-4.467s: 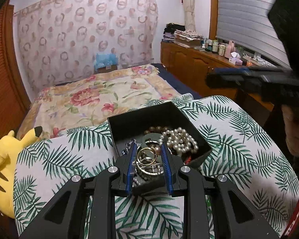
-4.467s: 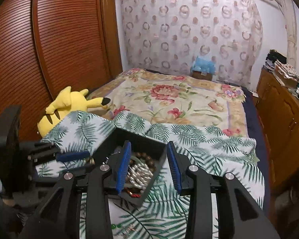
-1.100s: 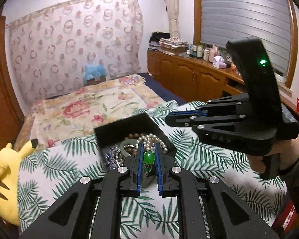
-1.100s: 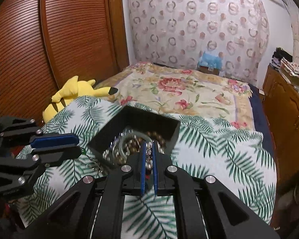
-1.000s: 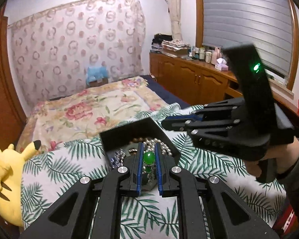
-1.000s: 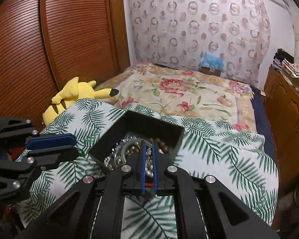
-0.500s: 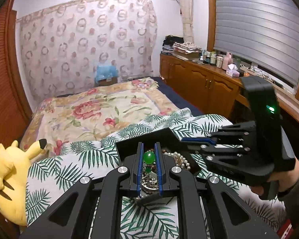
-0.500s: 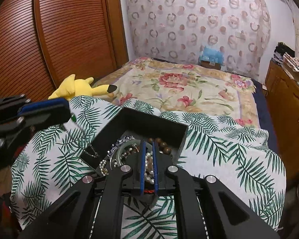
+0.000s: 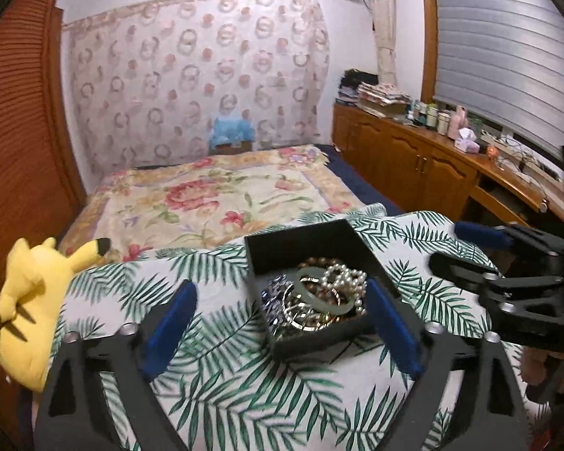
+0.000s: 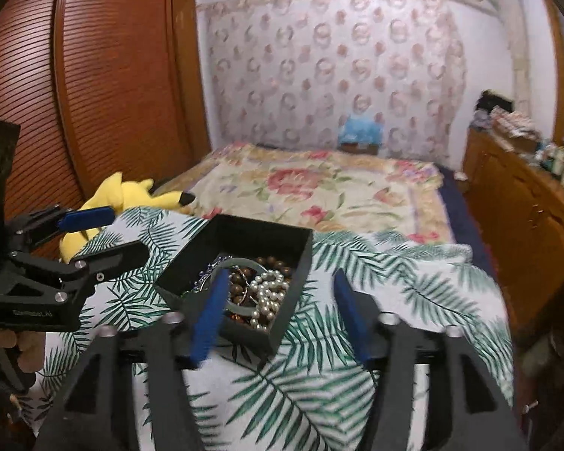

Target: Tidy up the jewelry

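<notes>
A black open box sits on the leaf-print cloth, filled with a pearl strand, brown beads and a pale green bangle. My left gripper hovers just in front of the box. Its jaws are opening wide and nothing is between its pads. My right gripper is at the box's near right corner. Its jaws are opening too, and they straddle that corner without pressing on it.
A yellow plush toy lies at the cloth's left edge. Beyond the cloth stretches a flowered bedspread. A wooden cabinet loaded with bottles runs along the right. Louvred wardrobe doors stand on the left.
Both grippers have gone from shut to wide open. The green bead once pinched in the left gripper is gone from its pads. The right gripper has shifted toward the box's right side.
</notes>
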{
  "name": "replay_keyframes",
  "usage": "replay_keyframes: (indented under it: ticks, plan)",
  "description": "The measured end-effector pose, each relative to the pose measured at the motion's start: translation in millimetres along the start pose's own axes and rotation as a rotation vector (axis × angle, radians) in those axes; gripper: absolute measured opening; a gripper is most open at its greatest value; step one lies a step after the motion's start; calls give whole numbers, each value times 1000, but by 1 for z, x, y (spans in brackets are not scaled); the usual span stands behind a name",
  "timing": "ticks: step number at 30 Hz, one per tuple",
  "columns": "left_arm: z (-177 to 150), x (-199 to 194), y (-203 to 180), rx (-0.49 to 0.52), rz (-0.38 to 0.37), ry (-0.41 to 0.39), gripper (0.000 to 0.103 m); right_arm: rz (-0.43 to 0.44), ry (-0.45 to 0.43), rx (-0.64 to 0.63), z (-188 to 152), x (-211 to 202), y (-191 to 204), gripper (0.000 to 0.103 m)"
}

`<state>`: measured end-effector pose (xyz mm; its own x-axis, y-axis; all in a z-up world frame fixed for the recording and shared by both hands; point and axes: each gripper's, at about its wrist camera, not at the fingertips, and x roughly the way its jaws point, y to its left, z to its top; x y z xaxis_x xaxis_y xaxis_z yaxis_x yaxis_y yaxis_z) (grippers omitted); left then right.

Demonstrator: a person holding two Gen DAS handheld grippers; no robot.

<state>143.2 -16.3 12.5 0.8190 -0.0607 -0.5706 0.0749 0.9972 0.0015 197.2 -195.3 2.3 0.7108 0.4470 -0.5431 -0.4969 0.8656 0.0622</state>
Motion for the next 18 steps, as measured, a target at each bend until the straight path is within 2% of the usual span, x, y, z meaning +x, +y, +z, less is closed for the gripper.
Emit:
replay_keyframes:
  ticks: [1,3,5,9,18]
  plan:
    - [-3,-5,-1,-1,8,-4,94,-19,-16,11,-4,-9,1,80]
    - [-9,-16,-2,-11,26,-12,95,-28,-38,29,-9,-21,2,95]
    - [-13,-24,-2,-24,34,-13,95,-45,-60,46,-15,-33,1,101]
    - [-22,-34,2,-57,56,2,95,-67,-74,59,-22,-45,5,101]
    - [-29,-42,3,-65,76,-8,95,-81,-95,74,-24,-53,4,101]
